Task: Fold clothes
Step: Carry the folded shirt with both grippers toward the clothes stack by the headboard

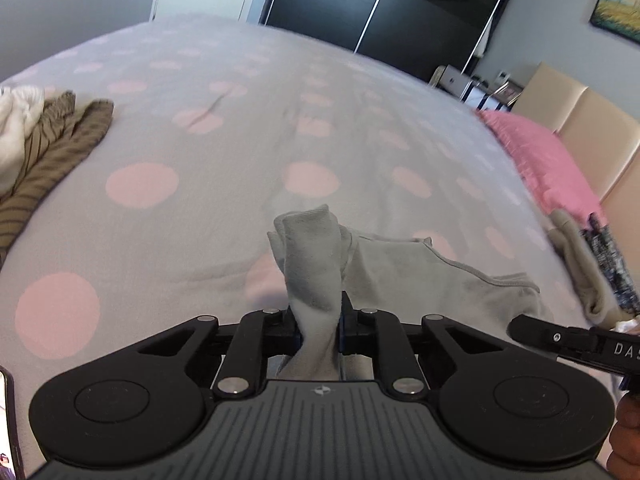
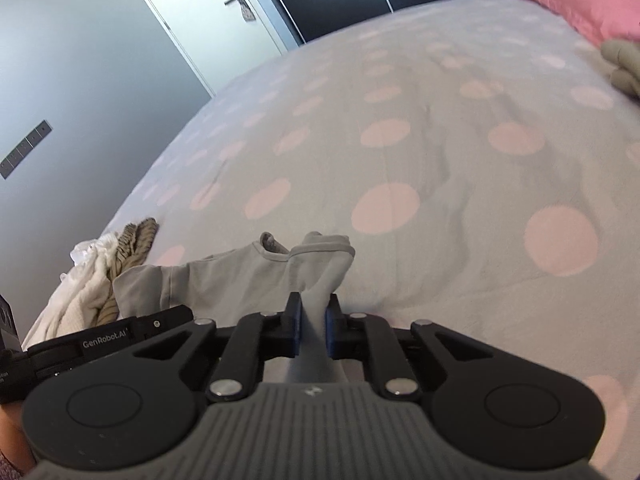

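A light grey garment point(image 1: 420, 276) is stretched between both grippers just above the bed. My left gripper point(image 1: 318, 320) is shut on one bunched corner of it, the cloth sticking up past the pads. In the right wrist view the same grey garment point(image 2: 224, 276) runs off to the left, and my right gripper point(image 2: 312, 320) is shut on its other bunched corner. The right gripper's body point(image 1: 576, 344) shows at the right edge of the left wrist view. The left gripper's body point(image 2: 100, 344) shows at the lower left of the right wrist view.
The bed cover point(image 1: 240, 140) is pale grey with pink dots. A brown striped garment point(image 1: 60, 148) and a white one point(image 1: 16, 120) lie heaped at the left. A pink pillow point(image 1: 548, 164) and folded clothes point(image 1: 592, 268) sit at the right, by a beige headboard point(image 1: 592, 120).
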A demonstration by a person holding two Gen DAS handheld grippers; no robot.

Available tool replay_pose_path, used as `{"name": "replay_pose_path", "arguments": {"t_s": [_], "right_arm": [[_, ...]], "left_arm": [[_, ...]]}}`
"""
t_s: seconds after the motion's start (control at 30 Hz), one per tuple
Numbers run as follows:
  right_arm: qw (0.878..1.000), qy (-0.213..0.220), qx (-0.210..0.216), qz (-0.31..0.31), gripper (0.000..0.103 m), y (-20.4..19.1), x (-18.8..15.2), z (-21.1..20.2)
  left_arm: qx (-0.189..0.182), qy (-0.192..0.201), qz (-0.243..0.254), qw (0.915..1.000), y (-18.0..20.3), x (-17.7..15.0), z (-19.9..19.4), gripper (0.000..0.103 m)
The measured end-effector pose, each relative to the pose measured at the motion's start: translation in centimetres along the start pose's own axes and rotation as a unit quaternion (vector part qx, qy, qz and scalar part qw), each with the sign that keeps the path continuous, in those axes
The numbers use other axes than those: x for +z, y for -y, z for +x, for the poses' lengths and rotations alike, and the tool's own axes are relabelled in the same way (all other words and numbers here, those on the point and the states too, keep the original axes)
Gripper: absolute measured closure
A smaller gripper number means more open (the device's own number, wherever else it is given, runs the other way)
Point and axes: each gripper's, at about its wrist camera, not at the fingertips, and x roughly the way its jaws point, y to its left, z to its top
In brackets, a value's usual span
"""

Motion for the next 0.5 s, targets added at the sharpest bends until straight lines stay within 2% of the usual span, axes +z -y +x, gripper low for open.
{"name": "replay_pose_path", "arguments": {"t_s": [0.3,0.5], "right_arm": [[0.998,0.067,-0.020,-0.010,0.091,-0.2,-0.5,-8.4],[0.992,0.120,-0.050,-0.003,0.091,0.7,-0.7,-14.3]], "left_arm": [[-0.042,0.045,0.052,0.9968,5.9,1.3,-4.6,0.091],[-0.077,0.068,0.110,0.9885,11.5,1.9,-6.4,0.091]]}}
